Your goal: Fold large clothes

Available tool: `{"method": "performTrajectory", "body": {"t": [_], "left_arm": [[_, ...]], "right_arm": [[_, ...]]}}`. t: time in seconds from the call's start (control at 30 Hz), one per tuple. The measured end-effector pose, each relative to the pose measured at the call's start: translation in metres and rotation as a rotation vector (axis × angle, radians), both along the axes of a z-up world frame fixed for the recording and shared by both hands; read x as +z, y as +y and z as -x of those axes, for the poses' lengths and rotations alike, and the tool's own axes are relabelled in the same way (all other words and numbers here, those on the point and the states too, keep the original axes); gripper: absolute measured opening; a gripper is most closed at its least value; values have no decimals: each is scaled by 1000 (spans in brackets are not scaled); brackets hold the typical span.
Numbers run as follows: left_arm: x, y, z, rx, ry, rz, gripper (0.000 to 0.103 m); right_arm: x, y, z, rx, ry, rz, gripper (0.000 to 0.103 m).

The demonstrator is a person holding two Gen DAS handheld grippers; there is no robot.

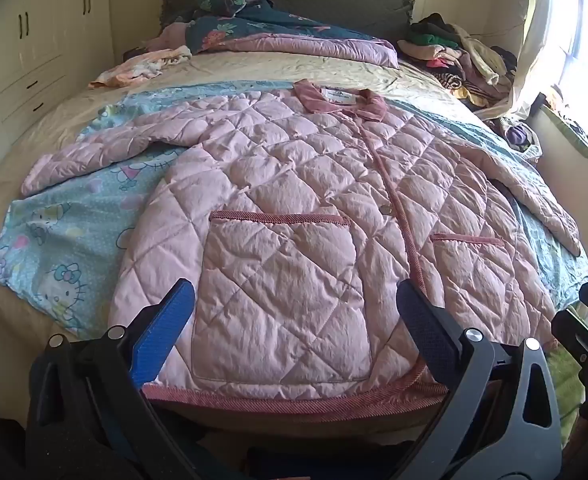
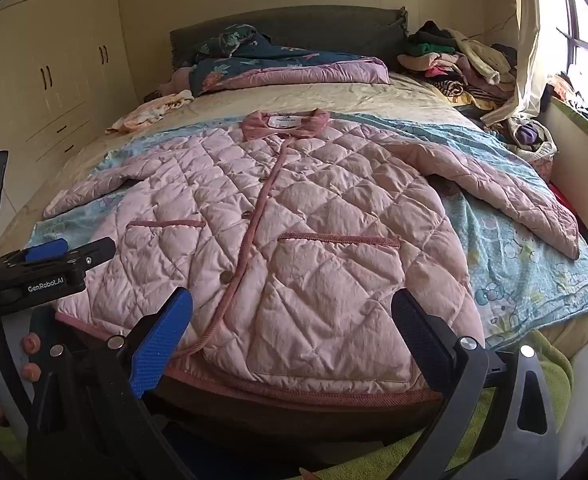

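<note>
A large pink quilted jacket (image 1: 294,184) lies flat, front up and buttoned, on a light blue cartoon-print sheet (image 1: 73,216) on the bed. It also shows in the right wrist view (image 2: 294,216). Both sleeves are spread out to the sides. My left gripper (image 1: 294,296) is open and empty, hovering over the jacket's hem by the left pocket. My right gripper (image 2: 291,304) is open and empty, over the hem by the right pocket. The left gripper's body (image 2: 49,260) shows at the left of the right wrist view.
A folded floral quilt (image 1: 277,32) and a peach garment (image 1: 141,66) lie near the headboard. A heap of clothes (image 1: 462,56) fills the far right corner by the curtain and window. White wardrobes (image 1: 33,40) stand on the left. A green cloth (image 2: 546,372) lies below right.
</note>
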State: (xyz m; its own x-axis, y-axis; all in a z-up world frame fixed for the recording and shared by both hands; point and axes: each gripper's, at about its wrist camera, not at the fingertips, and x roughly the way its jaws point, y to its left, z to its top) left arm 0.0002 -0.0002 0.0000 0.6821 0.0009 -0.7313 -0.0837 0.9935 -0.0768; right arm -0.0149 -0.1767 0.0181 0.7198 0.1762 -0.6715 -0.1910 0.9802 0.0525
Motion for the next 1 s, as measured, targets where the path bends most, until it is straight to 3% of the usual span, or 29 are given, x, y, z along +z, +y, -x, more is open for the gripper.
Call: {"method": "performTrajectory", "body": {"t": [0.23,0.3,1.0], "left_arm": [[0,0,0,-1,0,0,95],[0,0,0,0,0,-1,95],[0,0,0,-1,-2,4,95]], "right_arm": [[-3,13,3,-26,-9,23,99],[-1,-14,-2,18,9,-50,99],[2,-1,3,16,-4,-32,99]]}}
